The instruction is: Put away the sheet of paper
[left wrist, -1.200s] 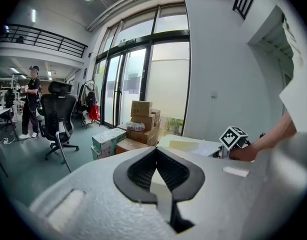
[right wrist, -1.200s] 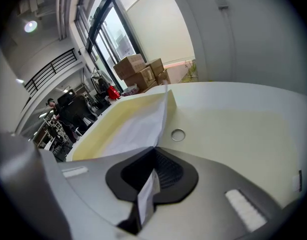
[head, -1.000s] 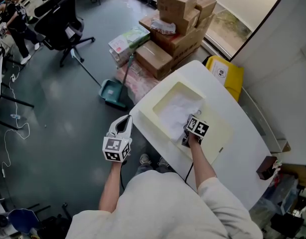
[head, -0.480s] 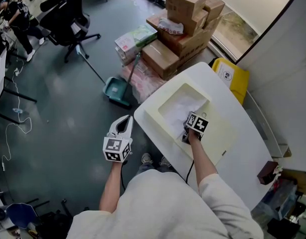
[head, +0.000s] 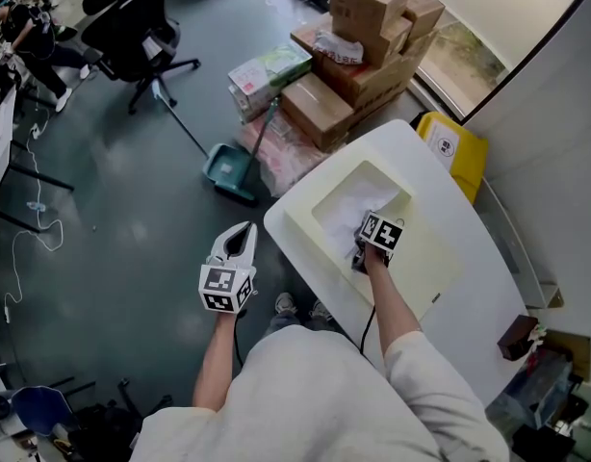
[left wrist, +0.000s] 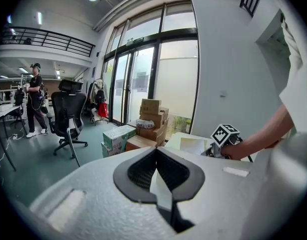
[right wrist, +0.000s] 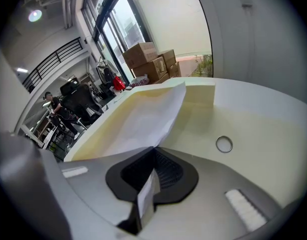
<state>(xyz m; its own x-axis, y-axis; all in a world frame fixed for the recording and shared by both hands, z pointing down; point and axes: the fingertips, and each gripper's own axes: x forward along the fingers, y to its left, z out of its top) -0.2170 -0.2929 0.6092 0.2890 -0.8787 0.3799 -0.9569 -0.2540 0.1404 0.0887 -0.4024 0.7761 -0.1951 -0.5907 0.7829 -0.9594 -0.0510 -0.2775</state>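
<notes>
right gripper view | right gripper (right wrist: 153, 149) jaws clamp sheet of paper (right wrist: 143, 116)

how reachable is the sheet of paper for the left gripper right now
Probably reachable: the left gripper hangs just off the table's edge, and nothing stands between it and the sheet of paper, which the right gripper pinches over the cream tray.
</notes>
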